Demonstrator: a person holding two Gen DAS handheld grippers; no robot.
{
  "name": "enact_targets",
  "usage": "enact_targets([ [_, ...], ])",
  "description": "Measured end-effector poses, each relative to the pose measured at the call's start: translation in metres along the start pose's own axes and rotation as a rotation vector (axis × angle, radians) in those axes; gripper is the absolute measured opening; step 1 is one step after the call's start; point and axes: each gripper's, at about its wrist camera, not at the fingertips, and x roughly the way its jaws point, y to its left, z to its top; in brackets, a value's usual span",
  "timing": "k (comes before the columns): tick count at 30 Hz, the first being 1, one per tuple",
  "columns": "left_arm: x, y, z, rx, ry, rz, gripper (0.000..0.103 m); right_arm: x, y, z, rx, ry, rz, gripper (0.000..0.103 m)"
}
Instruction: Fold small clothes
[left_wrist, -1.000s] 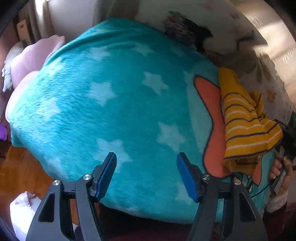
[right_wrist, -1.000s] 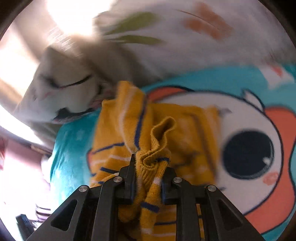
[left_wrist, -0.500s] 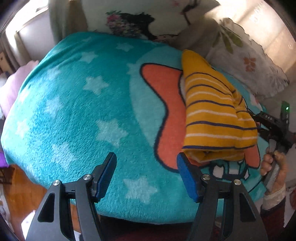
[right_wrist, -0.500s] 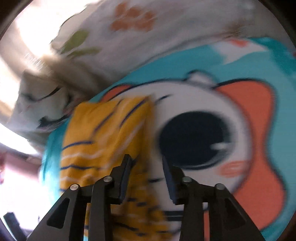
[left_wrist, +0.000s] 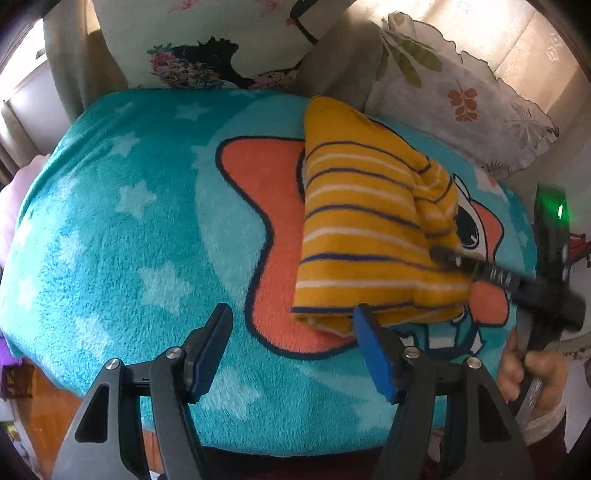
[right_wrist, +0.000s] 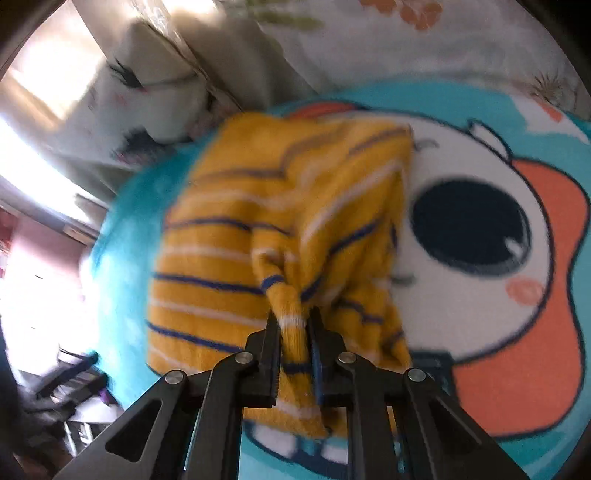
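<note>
The right hand-held gripper (right_wrist: 293, 328) pinches a fold of the yellow striped sweater (left_wrist: 369, 229) lying on the teal blanket (left_wrist: 129, 221). The left hand-held gripper (left_wrist: 291, 349) hovers wide apart, holding nothing.

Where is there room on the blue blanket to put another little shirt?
The starry part of the blanket, left of the striped sweater, is bare. The right side is crowded: sweater, right tool pinching it, pillows behind.

Both grippers are showing black angular arms dotted with silver screws. The left gripper (left_wrist: 291, 347) is wearing blue pads; a green light is glowing on the right gripper (right_wrist: 293, 325), at three o'clock.
</note>
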Motion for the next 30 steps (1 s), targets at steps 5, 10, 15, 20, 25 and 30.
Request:
enact_targets([
  [5,0.006,0.002,0.010,-0.009,-0.001,-0.002,0.067,0.004,-0.040,-0.033,0.091,0.068,0.012,0.006],
  [10,0.036,-0.022,0.026,0.069,0.003,-0.019,0.067,0.007,-0.040,-0.037,0.101,0.050,0.014,0.007],
  [15,0.083,-0.041,0.027,0.099,0.108,-0.020,0.067,0.005,-0.034,-0.037,0.087,0.030,0.020,0.010],
  [20,0.084,-0.039,0.012,0.084,0.142,-0.020,0.068,0.001,-0.047,-0.043,0.134,-0.009,0.086,0.013],
  [25,0.048,-0.030,0.003,0.061,0.055,-0.001,0.068,0.002,-0.041,-0.043,0.076,-0.019,0.076,0.020],
  [30,0.009,-0.020,-0.007,0.025,-0.090,0.036,0.068,0.005,-0.028,-0.045,0.026,-0.038,0.086,0.050],
])
